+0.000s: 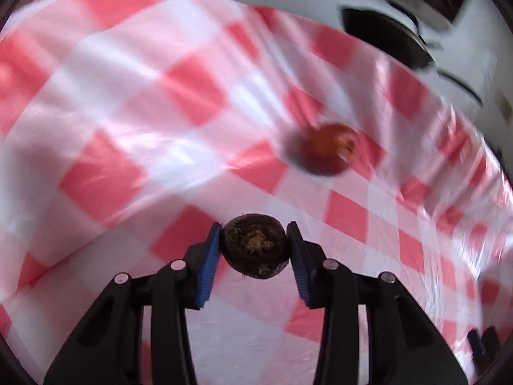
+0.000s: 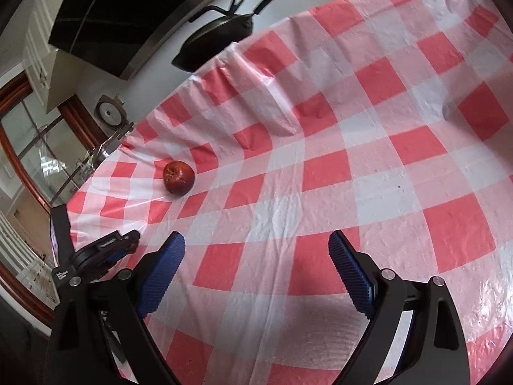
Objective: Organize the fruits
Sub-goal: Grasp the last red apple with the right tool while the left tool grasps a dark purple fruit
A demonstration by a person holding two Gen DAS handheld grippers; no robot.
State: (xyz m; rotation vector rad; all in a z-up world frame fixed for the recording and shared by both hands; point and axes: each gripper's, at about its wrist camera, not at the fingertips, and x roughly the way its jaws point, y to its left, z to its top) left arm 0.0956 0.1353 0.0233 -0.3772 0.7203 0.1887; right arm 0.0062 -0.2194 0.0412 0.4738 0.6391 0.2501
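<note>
My left gripper (image 1: 255,250) is shut on a small dark brown round fruit (image 1: 255,252) and holds it above the red-and-white checked tablecloth (image 1: 160,122). A red apple (image 1: 328,149) lies on the cloth beyond it to the right; the view is blurred. In the right wrist view the same apple (image 2: 179,177) lies far to the left near the table edge. My right gripper (image 2: 256,266) is open and empty above the cloth. Part of the left gripper's body (image 2: 99,253) shows at the lower left there.
A black frying pan (image 2: 218,41) sits on the white counter behind the table, under a black range hood (image 2: 128,16). A glass door with a wooden frame (image 2: 35,147) is at the left. The cloth is wrinkled near its back edge.
</note>
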